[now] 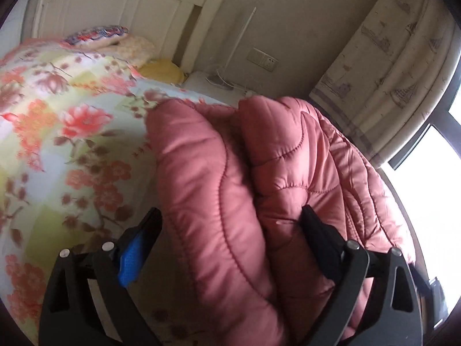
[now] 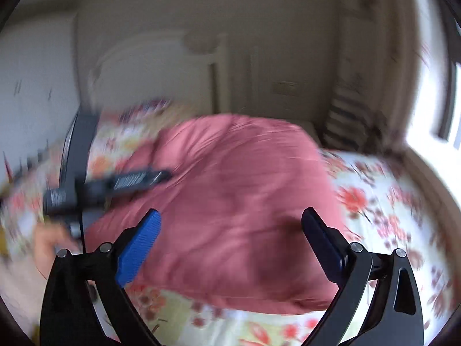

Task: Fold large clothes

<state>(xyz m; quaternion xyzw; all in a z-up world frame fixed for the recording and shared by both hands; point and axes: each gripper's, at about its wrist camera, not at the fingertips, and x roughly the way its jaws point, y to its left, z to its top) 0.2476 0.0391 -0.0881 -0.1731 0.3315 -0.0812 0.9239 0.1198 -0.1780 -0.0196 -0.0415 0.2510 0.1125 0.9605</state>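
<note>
Left gripper (image 1: 232, 230) jaws spread, pink quilted jacket (image 1: 259, 187) bulging between them, pad contact unclear. Right gripper (image 2: 230, 230) spread, empty, above the jacket folded on floral bedspread (image 2: 389, 201). Right view motion-blurred; headboard (image 1: 138, 5) cropped.

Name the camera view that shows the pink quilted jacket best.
Left wrist view: the pink quilted jacket is sharp there, stitching visible. The right wrist view shows its whole bundled shape on the bed, but motion-blurred.
</note>
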